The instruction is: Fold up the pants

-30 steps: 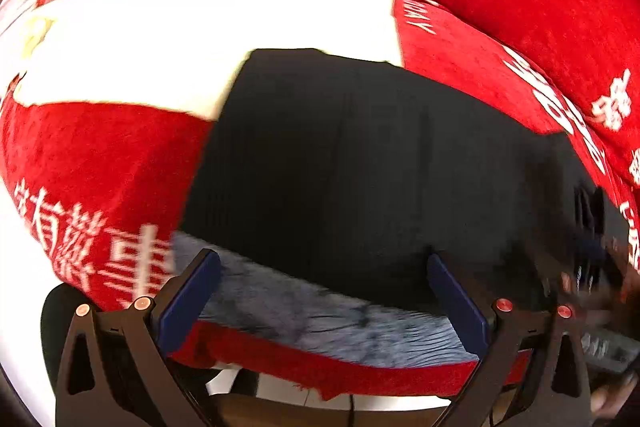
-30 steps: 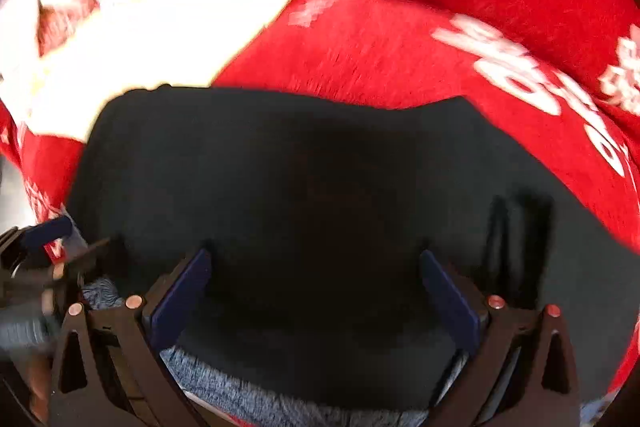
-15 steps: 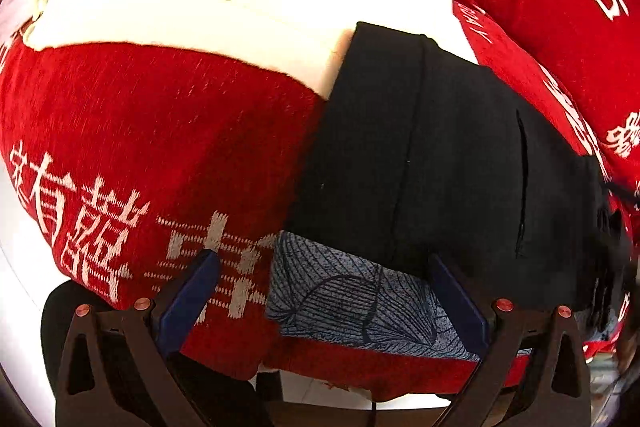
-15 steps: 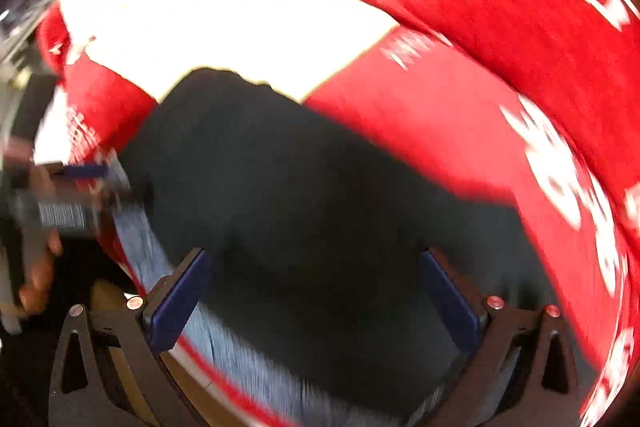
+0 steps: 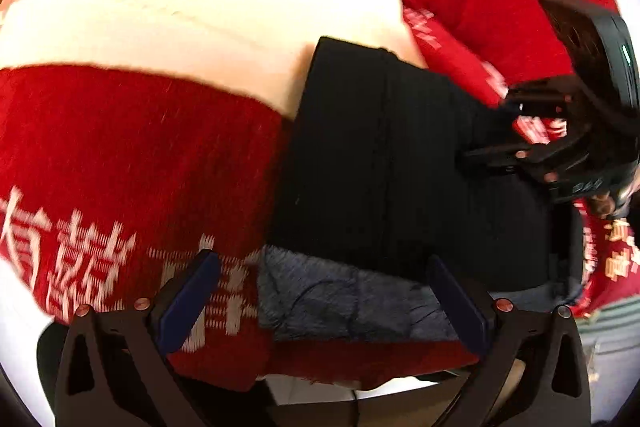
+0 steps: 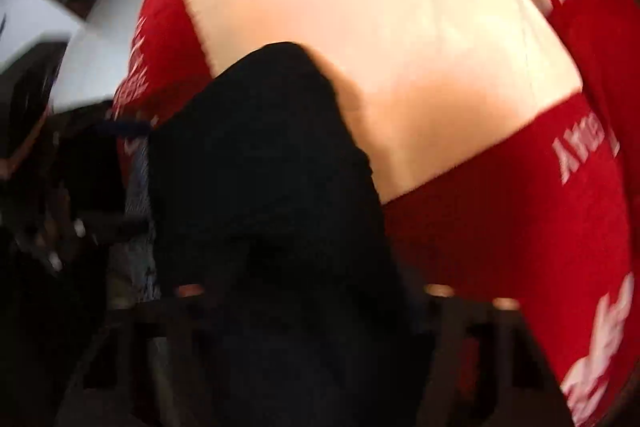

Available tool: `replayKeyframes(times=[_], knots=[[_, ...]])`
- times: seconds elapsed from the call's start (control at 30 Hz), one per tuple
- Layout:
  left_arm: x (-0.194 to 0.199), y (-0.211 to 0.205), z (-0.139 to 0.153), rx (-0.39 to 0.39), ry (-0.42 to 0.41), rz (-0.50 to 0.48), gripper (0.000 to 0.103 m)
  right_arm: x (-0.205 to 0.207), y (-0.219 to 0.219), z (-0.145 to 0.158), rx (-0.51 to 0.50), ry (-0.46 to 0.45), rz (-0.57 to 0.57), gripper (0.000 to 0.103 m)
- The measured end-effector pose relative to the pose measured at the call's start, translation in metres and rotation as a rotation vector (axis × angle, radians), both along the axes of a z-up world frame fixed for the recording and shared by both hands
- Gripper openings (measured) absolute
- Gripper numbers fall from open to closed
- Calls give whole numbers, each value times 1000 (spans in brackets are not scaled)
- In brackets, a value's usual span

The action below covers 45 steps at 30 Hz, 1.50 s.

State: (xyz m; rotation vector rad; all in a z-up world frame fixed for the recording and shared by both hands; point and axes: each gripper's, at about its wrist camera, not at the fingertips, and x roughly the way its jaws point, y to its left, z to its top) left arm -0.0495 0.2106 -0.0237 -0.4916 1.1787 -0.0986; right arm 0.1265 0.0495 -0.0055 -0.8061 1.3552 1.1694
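The black pants (image 5: 384, 163) lie folded on a red and cream blanket, with a grey patterned lining (image 5: 344, 303) showing at the near edge. My left gripper (image 5: 324, 303) is open and empty just above that near edge. In the left wrist view my right gripper (image 5: 508, 131) reaches in at the pants' right side, its fingers spread at the cloth edge. The right wrist view is blurred: the pants (image 6: 272, 211) fill its lower middle and hide the fingers.
The red blanket with white characters (image 5: 120, 163) and its cream panel (image 5: 192, 11) cover the surface. The blanket's front edge (image 5: 360, 367) hangs over pale floor. The left gripper (image 6: 80, 187) shows dimly at the left in the right wrist view.
My left gripper has drifted slightly left and back. My right gripper has swung round to the pants' right side and dropped low over the cloth. The pants lie as before.
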Motion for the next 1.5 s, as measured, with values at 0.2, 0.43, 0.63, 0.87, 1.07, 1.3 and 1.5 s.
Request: replayKeyframes(times=[0.2,0.43,0.63,0.87,1.07,1.3,1.5], knots=[[23,8,9,-43,-67,-137,103,-29,-16,46,139,-125,39,24],[50,8,12,-320,-136,-329,103,-45,-30,85,253,-183,79,22],[51,-40,16,-244,-88,-478,96,-21,-20,65,247,-150,4,22],[43,-43,23,-118,-9,-424,45,3,-30,56,197,-141,-193,32],[43,-52,34,-106,0,-401,44,5,-99,73,115,-323,-501,74],[43,-52,45,-54,9,-374,43,-21,-172,11,140,-55,-981,74],[34,-70,83,20,-44,-367,42,-90,-173,13,157,-152,-929,83]])
